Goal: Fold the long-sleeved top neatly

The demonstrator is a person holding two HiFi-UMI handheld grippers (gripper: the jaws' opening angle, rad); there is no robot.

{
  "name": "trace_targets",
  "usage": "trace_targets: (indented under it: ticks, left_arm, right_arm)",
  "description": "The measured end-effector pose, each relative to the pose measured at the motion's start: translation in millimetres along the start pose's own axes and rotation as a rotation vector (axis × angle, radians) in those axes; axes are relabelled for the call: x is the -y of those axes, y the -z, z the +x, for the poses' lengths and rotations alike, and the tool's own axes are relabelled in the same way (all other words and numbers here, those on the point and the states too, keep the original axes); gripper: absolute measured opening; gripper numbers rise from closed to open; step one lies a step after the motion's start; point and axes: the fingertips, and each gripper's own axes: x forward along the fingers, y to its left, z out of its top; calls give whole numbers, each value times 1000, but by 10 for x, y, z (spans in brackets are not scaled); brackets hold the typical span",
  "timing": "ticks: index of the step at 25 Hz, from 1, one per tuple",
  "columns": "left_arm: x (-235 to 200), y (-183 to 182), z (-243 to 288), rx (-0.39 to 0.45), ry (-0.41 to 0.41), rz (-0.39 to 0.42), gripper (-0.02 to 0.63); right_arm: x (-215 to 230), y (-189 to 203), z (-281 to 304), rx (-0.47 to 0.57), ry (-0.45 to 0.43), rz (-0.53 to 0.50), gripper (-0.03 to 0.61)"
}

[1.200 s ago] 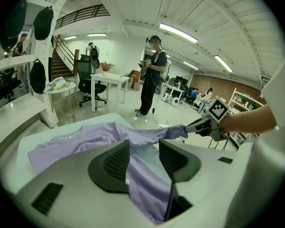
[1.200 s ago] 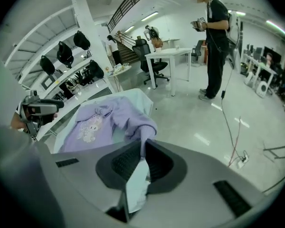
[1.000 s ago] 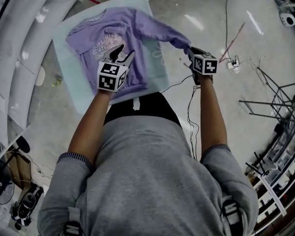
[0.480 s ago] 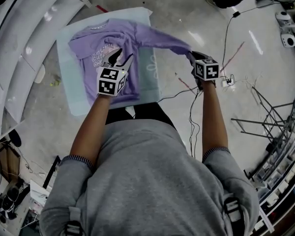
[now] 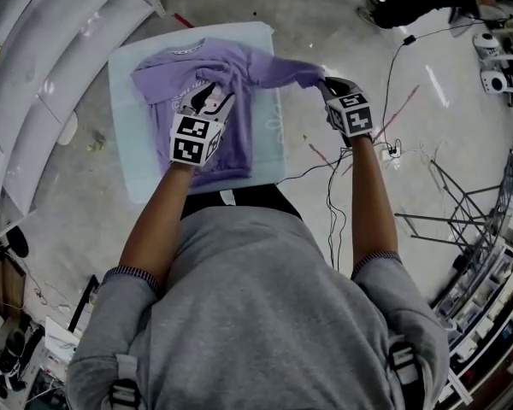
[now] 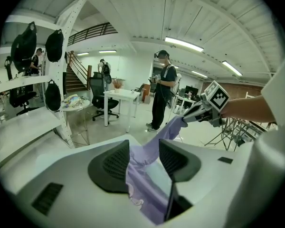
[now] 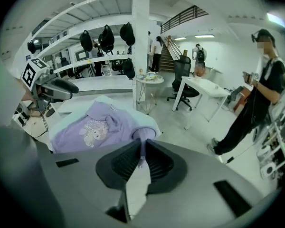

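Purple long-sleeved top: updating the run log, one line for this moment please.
purple long-sleeved fabric top: on pale blue mat | right tongs: shut on sleeve cuff | left tongs: open around sleeve

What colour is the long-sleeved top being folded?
The long-sleeved top is lilac, with a pale print on its chest; the right gripper view shows it best.

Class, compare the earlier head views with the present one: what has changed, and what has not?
The right gripper, shut on the cuff, carried the sleeve inward toward the chest of the top. The left gripper, jaws open, stayed over the chest; the top stayed on the mat.
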Motion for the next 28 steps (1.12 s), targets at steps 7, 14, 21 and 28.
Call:
trace_targets:
  ticks: [7, 14, 21, 28]
  left_arm:
    - [-425, 61, -251, 18, -24, -36, 219]
    - [-913, 214, -516, 24, -71, -79, 218]
    - [-1302, 347, -711, 24, -110, -111, 219]
    - [-1644, 433, -842, 21, -144, -138, 219]
  right_arm:
    - [-503, -607, 139, -6, -15, -156, 41]
    - [-1017, -1108, 458, -14, -48, -332, 41]
    - [-1483, -1421, 859, -46, -84, -481, 40]
    - [-1957, -1671, 1289, -51, -141, -546, 40]
